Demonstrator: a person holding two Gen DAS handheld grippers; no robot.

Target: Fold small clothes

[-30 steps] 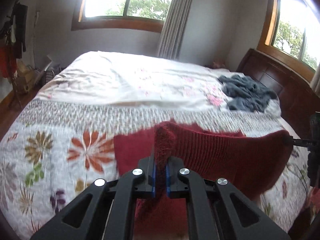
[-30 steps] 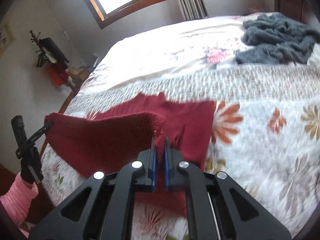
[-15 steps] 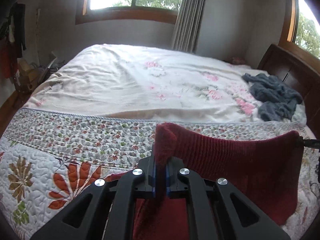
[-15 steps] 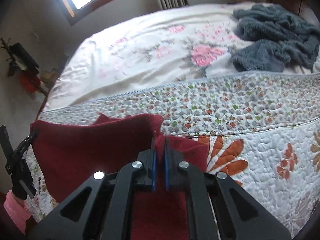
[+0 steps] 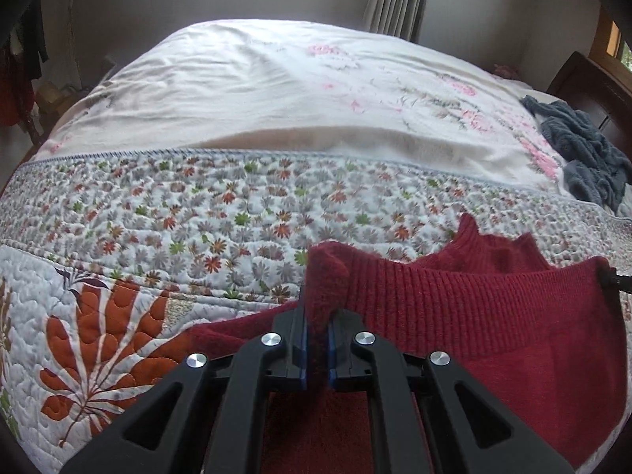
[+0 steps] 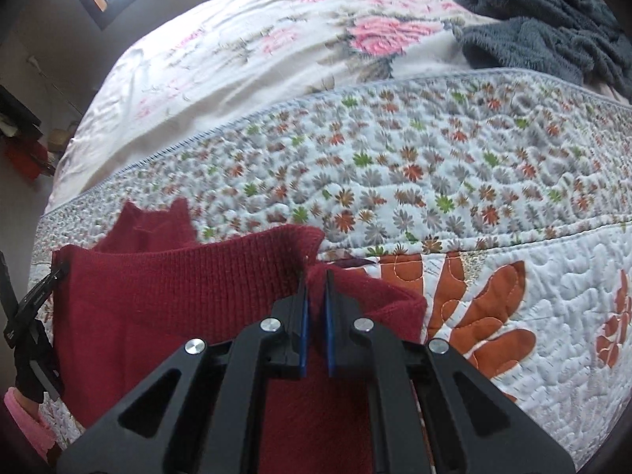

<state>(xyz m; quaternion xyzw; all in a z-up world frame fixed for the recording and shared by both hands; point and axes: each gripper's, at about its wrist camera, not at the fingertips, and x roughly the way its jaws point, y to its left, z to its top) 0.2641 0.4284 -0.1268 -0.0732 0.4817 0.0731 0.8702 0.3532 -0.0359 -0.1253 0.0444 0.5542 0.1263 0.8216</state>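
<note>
Left wrist view: your left gripper (image 5: pixel 316 339) is clamped on one corner of the red knit garment's (image 5: pixel 474 316) ribbed hem, a tuft of knit bunched between the blue pads.
Right wrist view: your right gripper (image 6: pixel 315 324) pinches the opposite hem corner the same way, fingers pressed together on the fabric.
Garment: the hem hangs as a band between your two grippers, lifted above the rest of the garment, which lies on the floral quilt (image 5: pixel 166 237); its far points show just beyond the raised edge.
What changed: a second ago the hem sat nearer you, with much red fabric exposed beyond it. Now you have carried it forward and lower, so only the far tips peek out.
Meaning: this looks like the bottom-to-top fold almost closed; judging by the overlap, you need only lay the hem down and let go.
Surroundings: a grey towel-like heap (image 6: pixel 545 12) lies well apart on the pale sheet (image 5: pixel 276 79).
Risk: uneven release could skew the fold.
</note>
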